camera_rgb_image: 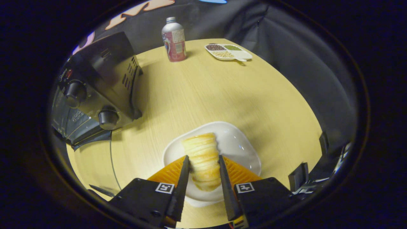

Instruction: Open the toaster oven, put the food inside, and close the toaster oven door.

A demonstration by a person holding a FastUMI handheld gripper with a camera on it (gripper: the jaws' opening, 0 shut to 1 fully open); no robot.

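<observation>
Gripper (203, 165) closing its two fingers on a ridged pastry roll (203, 159), roll lying over a white plate (235, 143), toaster oven (95, 92) standing well apart, wooden table (222, 92) beneath.

Gripper (203, 165): both fingers pressed on the pastry (203, 160) over the white plate (237, 143).
Toaster oven (95, 92): far left on the table (203, 92).
Bottle (174, 39): far side.

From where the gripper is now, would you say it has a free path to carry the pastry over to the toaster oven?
Probably yes. The gripper has its fingers closed on the pastry above the white plate, and only bare table lies between it and the toaster oven, whose door appears already lowered.
</observation>
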